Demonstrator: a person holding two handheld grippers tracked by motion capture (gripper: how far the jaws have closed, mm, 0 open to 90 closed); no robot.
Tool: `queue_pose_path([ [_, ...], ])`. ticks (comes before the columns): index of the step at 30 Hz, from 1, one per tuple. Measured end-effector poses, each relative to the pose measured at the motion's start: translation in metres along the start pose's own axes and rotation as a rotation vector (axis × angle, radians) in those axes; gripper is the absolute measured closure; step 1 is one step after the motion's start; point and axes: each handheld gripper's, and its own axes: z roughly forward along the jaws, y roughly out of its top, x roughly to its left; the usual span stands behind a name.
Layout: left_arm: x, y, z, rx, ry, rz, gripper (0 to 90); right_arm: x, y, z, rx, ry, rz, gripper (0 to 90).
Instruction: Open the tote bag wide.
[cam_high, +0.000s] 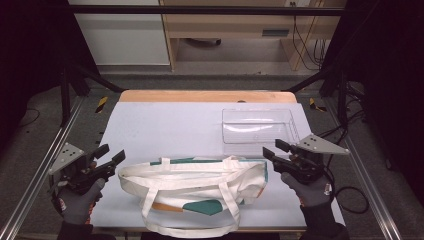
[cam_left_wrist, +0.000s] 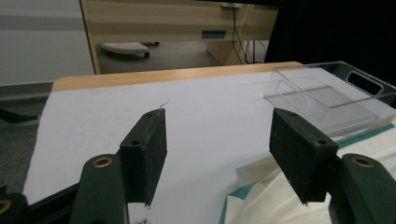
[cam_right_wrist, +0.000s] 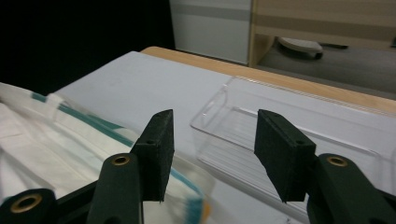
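A white tote bag (cam_high: 200, 182) with teal and orange patches lies flat near the table's front edge, its handles looping toward me. My left gripper (cam_high: 113, 152) hovers just left of the bag, open, with nothing between its jaws. In the left gripper view the gripper (cam_left_wrist: 218, 121) looks across the white table, with the bag (cam_left_wrist: 280, 200) at lower right. My right gripper (cam_high: 271, 147) hangs at the bag's right end, open and empty. In the right gripper view the gripper (cam_right_wrist: 212, 116) is above the bag's edge (cam_right_wrist: 46, 140), facing the clear tray (cam_right_wrist: 224, 98).
A clear plastic tray (cam_high: 257, 140) stands empty at the back right of the white table cover (cam_high: 165, 125); it also appears in the left gripper view (cam_left_wrist: 327, 100). Metal frame rails run along both table sides. A wooden cabinet stands beyond the far edge.
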Motion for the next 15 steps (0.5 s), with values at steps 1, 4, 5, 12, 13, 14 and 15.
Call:
queue_pose_path([
  [1,-0.003,0.0,0.002,0.012,-0.011,0.008,36.2,0.004,0.003,0.003,0.01,0.018,-0.003,47.3],
  [4,-0.009,-0.001,0.007,0.036,-0.01,0.023,34.8,0.011,0.006,0.012,0.046,0.03,-0.017,47.1],
  [5,-0.013,-0.003,0.014,0.072,-0.012,0.044,34.1,0.017,0.004,0.023,0.087,0.038,-0.024,47.0],
  [12,-0.02,-0.013,0.028,0.15,-0.051,0.081,31.9,0.017,-0.013,0.041,0.188,0.047,-0.026,45.2],
  [13,-0.021,-0.017,0.033,0.174,-0.055,0.091,31.6,0.016,-0.016,0.042,0.196,0.049,-0.023,45.4],
  [14,-0.022,-0.019,0.035,0.189,-0.057,0.095,31.4,0.015,-0.02,0.042,0.199,0.055,-0.012,46.2],
  [15,-0.022,-0.022,0.038,0.205,-0.063,0.1,31.1,0.014,-0.022,0.041,0.203,0.058,-0.009,47.6],
])
